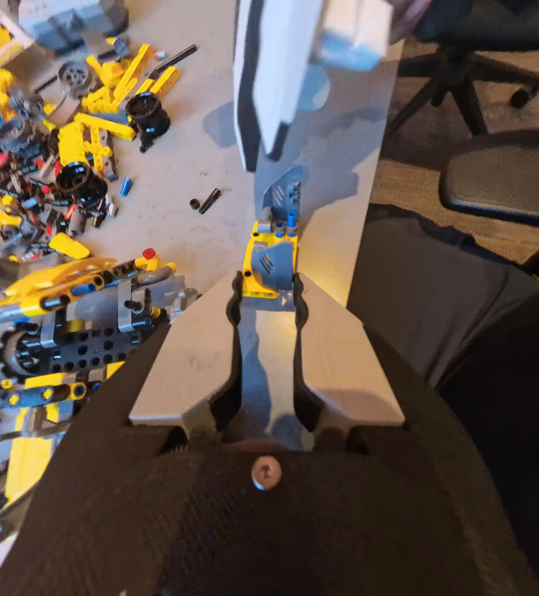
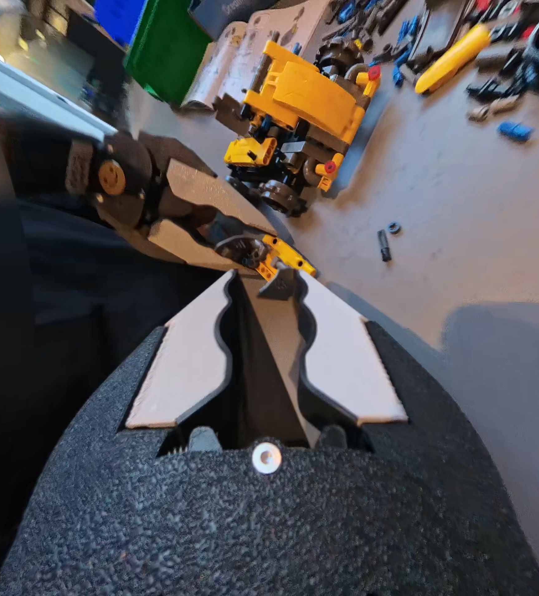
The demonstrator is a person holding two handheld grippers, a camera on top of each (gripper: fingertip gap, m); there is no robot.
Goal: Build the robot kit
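1. Two grippers meet over the near edge of the tabletop (image 1: 177,180), both at one small brick assembly.
2. Left gripper (image 1: 266,283): its pale fingers (image 1: 203,342) pinch the yellow and grey brick assembly (image 1: 269,261) at its near end, the tips touching its two sides.
3. That assembly is a yellow block with a grey curved panel on top and blue pins at its far end; it sits just above the tabletop's edge, with a person's dark-clothed lap to the right.
4. Right gripper (image 2: 266,283): its fingers (image 2: 335,364) are close on a grey wedge-shaped panel (image 2: 277,287) at the assembly's end. I cannot tell whether they press it or only frame it.
5. From the left wrist view, the right gripper comes down from the far side as a blurred white and grey shape (image 1: 274,80), its tip at a second grey panel (image 1: 282,190).
6. A half-built yellow vehicle model (image 2: 303,106) with black gear wheels stands on the tabletop, left of the held piece.
7. Beyond it lies a heap of loose bricks (image 1: 52,138), yellow, black, blue and red, with black wheel hubs among them.
8. A short black axle pin (image 1: 209,200) and a small black ring lie alone on bare tabletop between heap and grippers.
9. An office chair (image 1: 474,64) stands on the floor at the far right.
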